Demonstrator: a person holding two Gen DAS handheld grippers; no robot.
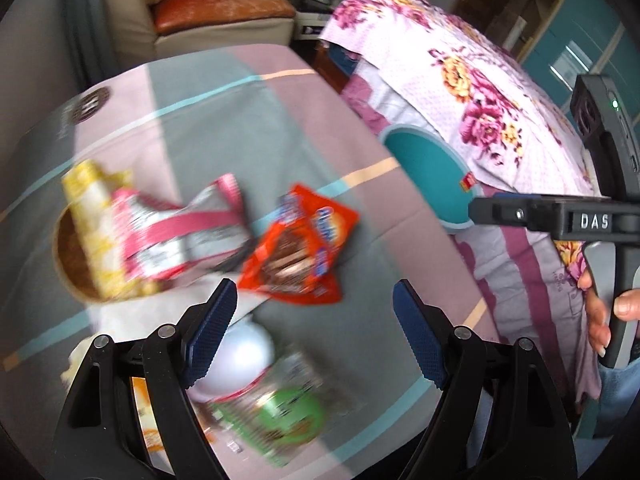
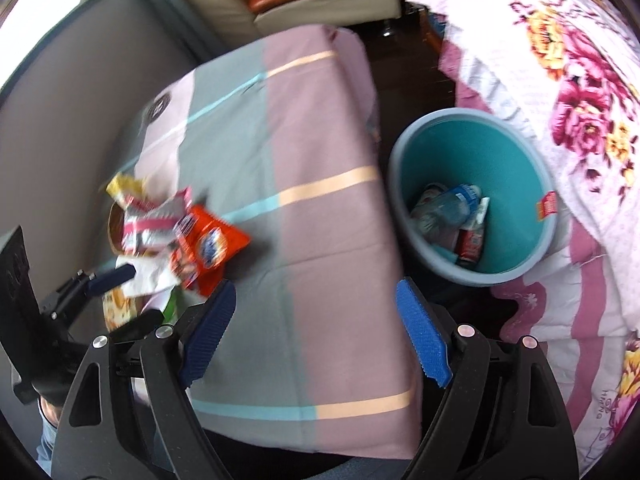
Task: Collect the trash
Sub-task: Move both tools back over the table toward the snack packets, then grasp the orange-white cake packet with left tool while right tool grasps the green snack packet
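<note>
Snack wrappers lie on the cloth-covered table [image 1: 200, 128]: an orange packet [image 1: 298, 246], a pink-and-silver wrapper [image 1: 184, 236] and a yellow wrapper [image 1: 92, 216] over a wooden bowl [image 1: 70, 264]. A white ball-like object [image 1: 240, 354] and a green-labelled packet [image 1: 280, 404] sit nearer. My left gripper [image 1: 314, 334] hangs open above them with nothing between its fingers. The right gripper [image 2: 316, 334] is open and empty above the table's right part [image 2: 320, 240]. A teal bin [image 2: 472, 152] on the floor holds bottles and wrappers [image 2: 452, 216]. The orange packet [image 2: 208, 246] shows at the left in the right wrist view.
A bed with a floral quilt [image 1: 472, 92] runs along the right, partly over the bin [image 1: 424, 172]. A beige armchair with an orange cushion [image 1: 216, 12] stands beyond the table. A hand [image 1: 604, 312] grips the right gripper's handle. A grey wall [image 2: 80, 120] is at the left.
</note>
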